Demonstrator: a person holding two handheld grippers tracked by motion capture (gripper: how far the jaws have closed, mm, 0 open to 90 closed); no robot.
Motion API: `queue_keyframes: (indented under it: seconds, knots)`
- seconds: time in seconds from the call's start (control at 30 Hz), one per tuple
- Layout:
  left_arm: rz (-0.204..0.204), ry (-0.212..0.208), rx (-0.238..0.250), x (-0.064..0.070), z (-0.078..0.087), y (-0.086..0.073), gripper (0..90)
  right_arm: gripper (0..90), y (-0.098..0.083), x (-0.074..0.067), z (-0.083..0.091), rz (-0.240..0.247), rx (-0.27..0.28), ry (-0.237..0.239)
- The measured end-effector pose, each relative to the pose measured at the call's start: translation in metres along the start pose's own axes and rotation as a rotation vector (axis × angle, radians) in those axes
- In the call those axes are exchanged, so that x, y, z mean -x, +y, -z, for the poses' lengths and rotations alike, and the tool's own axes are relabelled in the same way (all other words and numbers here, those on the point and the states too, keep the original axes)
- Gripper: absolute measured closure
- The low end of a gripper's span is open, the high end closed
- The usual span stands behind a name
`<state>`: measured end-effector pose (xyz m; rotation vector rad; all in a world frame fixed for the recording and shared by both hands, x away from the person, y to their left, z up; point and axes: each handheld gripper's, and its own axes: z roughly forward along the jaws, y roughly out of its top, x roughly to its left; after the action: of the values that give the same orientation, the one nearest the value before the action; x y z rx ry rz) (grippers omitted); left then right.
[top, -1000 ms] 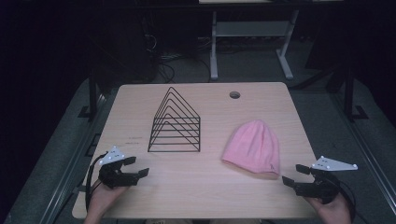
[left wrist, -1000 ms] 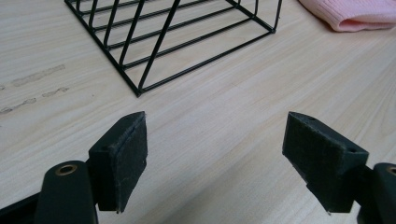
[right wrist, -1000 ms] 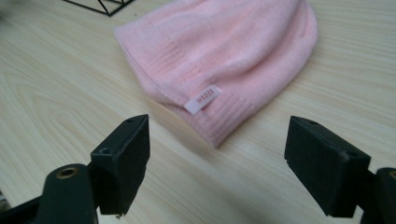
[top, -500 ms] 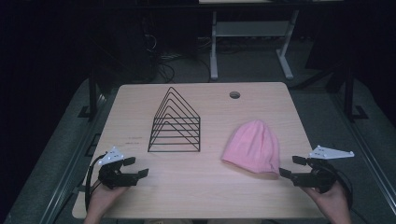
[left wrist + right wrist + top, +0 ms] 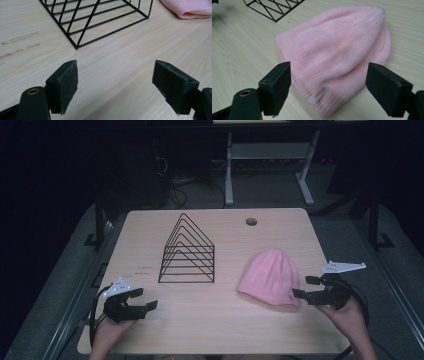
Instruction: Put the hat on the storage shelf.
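Observation:
A pink knit beanie [image 5: 270, 276] lies flat on the right half of the wooden table [image 5: 210, 330]. In the right gripper view the beanie [image 5: 337, 55] shows a ribbed brim and a small label near the jaws. My right gripper [image 5: 306, 287] is open at the beanie's right brim edge, jaws spread on either side of it, nothing held. A black wire triangular rack [image 5: 188, 251] stands at the table's middle. My left gripper [image 5: 144, 299] rests open near the front left corner, with bare table between its jaws; the rack [image 5: 95, 20] is ahead of it.
A round cable hole [image 5: 251, 222] sits near the table's far edge. Beyond the table stand white desk legs [image 5: 229, 170] and cables on a dark floor. Bare wood lies between the rack and the front edge.
My right gripper has moved forward and left from the front right corner up to the beanie's brim. The left gripper has stayed in place.

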<state>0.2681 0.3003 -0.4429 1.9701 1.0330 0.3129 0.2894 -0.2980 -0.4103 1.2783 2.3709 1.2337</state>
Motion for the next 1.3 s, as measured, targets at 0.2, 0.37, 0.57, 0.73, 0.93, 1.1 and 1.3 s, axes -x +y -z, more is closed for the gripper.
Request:
queue_keyframes:
  seconds: [0.2, 0.37, 0.57, 0.73, 0.93, 1.1, 1.3]
  knots:
    - [0.001, -0.001, 0.006, -0.001, 0.001, 0.0, 19.9, 19.7, 0.012, 0.005, -0.006, -0.002, -0.029, 0.012]
    - [0.009, 0.001, 0.01, -0.003, 0.001, 0.0, 19.7, 19.8, 0.023, 0.013, -0.014, -0.006, -0.042, 0.018]
    - [0.018, 0.001, 0.012, -0.005, 0.002, -0.001, 19.7, 20.0, 0.038, 0.026, -0.022, -0.034, -0.069, 0.031]
    - [0.004, 0.0, 0.005, -0.005, 0.002, 0.0, 19.6, 20.2, 0.047, 0.032, -0.026, -0.017, -0.083, 0.01]
    - [0.007, -0.001, 0.008, -0.005, 0.002, 0.0, 19.7, 20.3, 0.057, 0.033, -0.041, 0.005, -0.155, -0.003]
    - [0.009, -0.001, 0.006, -0.006, 0.002, 0.0, 19.6, 20.5, 0.066, 0.035, -0.053, 0.018, -0.177, -0.001]
    - [0.012, 0.002, 0.008, -0.008, 0.003, -0.001, 19.7, 20.6, 0.076, 0.041, -0.062, 0.016, -0.185, -0.001]
